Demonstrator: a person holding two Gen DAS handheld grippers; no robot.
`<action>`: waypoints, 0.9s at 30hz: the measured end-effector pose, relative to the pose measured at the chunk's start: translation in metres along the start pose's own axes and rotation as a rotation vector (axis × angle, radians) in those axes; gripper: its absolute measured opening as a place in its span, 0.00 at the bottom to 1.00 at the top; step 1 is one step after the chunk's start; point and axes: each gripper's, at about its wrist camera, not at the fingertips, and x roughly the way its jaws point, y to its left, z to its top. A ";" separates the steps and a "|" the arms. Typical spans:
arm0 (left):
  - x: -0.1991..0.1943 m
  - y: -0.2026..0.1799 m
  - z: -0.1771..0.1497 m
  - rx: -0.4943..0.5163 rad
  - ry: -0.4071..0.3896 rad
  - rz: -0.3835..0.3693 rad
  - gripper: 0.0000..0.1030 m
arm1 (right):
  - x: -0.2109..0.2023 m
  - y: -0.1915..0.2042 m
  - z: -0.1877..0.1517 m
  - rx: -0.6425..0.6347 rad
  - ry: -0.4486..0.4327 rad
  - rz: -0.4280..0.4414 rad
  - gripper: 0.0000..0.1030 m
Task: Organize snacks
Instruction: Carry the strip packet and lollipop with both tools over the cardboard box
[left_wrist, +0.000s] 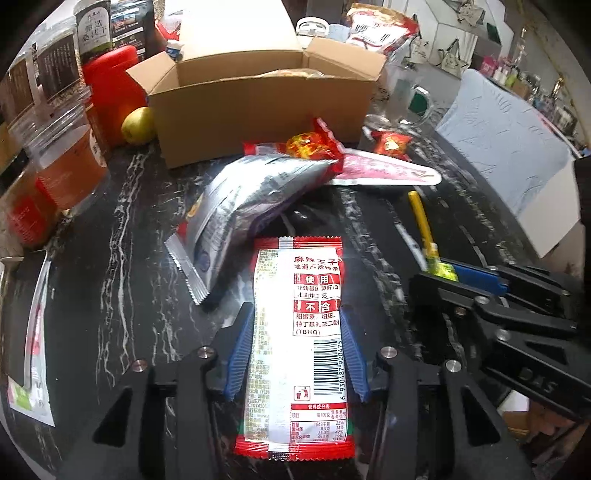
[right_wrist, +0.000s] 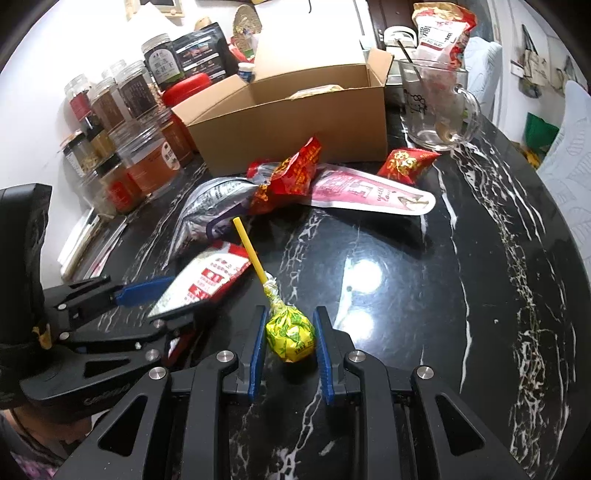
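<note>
The left gripper (left_wrist: 297, 328) clamps a red-and-white snack packet (left_wrist: 295, 332) at lower centre of its view, apparently to carry it to the cardboard box (left_wrist: 258, 99) at upper centre. The right gripper (right_wrist: 290, 339) is closed on a yellow lollipop (right_wrist: 291, 336) at lower centre, stick pointing up-left. The box stands open with something pale inside. A glass mug (right_wrist: 436, 107) at upper right holds a spoon.

table (right_wrist: 424, 295): black, white veins
lollipop (right_wrist: 291, 338): yellow-green wrap, yellow stick
snack packet (left_wrist: 295, 332): red/white, barcode
box (left_wrist: 258, 107): brown
</note>
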 end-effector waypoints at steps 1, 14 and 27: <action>-0.003 0.000 0.001 0.004 -0.001 -0.011 0.44 | -0.001 0.000 0.001 0.000 -0.001 0.002 0.24; -0.055 0.000 0.037 0.001 -0.155 -0.057 0.44 | -0.030 0.014 0.032 -0.046 -0.096 0.083 0.24; -0.091 0.019 0.104 0.000 -0.337 -0.034 0.44 | -0.048 0.023 0.099 -0.136 -0.213 0.122 0.24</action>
